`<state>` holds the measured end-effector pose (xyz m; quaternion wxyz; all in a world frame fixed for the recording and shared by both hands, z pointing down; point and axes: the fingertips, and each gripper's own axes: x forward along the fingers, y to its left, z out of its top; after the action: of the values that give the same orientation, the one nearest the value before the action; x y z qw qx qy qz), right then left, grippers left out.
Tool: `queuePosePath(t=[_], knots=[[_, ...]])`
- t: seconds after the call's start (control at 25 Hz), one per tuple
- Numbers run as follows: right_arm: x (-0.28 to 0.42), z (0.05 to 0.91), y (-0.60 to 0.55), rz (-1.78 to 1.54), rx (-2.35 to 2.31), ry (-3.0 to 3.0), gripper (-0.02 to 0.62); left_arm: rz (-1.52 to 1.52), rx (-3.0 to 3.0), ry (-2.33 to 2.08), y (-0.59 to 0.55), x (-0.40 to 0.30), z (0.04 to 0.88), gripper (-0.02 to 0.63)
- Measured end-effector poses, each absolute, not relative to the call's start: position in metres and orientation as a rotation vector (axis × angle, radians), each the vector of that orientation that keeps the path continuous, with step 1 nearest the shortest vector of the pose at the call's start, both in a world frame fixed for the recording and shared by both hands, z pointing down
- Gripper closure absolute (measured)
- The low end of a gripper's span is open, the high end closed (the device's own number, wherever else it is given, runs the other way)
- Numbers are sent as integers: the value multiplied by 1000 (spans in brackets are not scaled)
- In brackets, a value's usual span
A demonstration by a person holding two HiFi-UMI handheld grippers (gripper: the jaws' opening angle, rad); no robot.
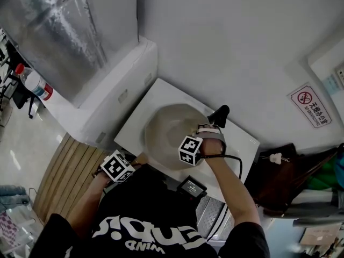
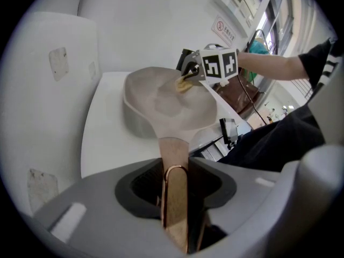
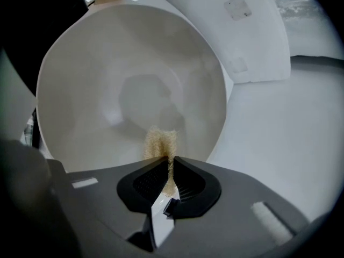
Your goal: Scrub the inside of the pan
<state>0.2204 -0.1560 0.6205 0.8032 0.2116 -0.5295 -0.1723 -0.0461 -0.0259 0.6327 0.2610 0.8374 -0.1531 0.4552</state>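
A pale grey pan [image 1: 166,130] sits on the white counter [image 1: 161,93]. My left gripper [image 2: 174,171] is shut on the pan's copper-coloured handle [image 2: 175,198], which runs straight out to the bowl [image 2: 166,104]. In the head view that left gripper [image 1: 121,165] is at the pan's near left edge. My right gripper [image 3: 167,163] is shut on a small tan scrub pad [image 3: 160,143] and is tilted down into the pan [image 3: 134,85], with the pad against the inner wall near the rim. From the left gripper view the right gripper [image 2: 200,73] and the pad [image 2: 185,83] hang over the pan's far side.
A white boxy unit [image 1: 118,85] stands left of the counter, with silver foil ducting [image 1: 59,31] above it. A red-capped bottle [image 1: 35,82] is at far left. A black device [image 1: 192,187] lies at the counter's near edge. A brown bag [image 1: 279,171] hangs at right.
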Motion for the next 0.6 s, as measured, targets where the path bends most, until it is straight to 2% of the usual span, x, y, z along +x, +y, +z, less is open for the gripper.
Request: queuePosePath(t=[0.6], knots=[[209,631,-83,-167,418,-1282,557,1212,2269,-419,-23,-44,632,465]])
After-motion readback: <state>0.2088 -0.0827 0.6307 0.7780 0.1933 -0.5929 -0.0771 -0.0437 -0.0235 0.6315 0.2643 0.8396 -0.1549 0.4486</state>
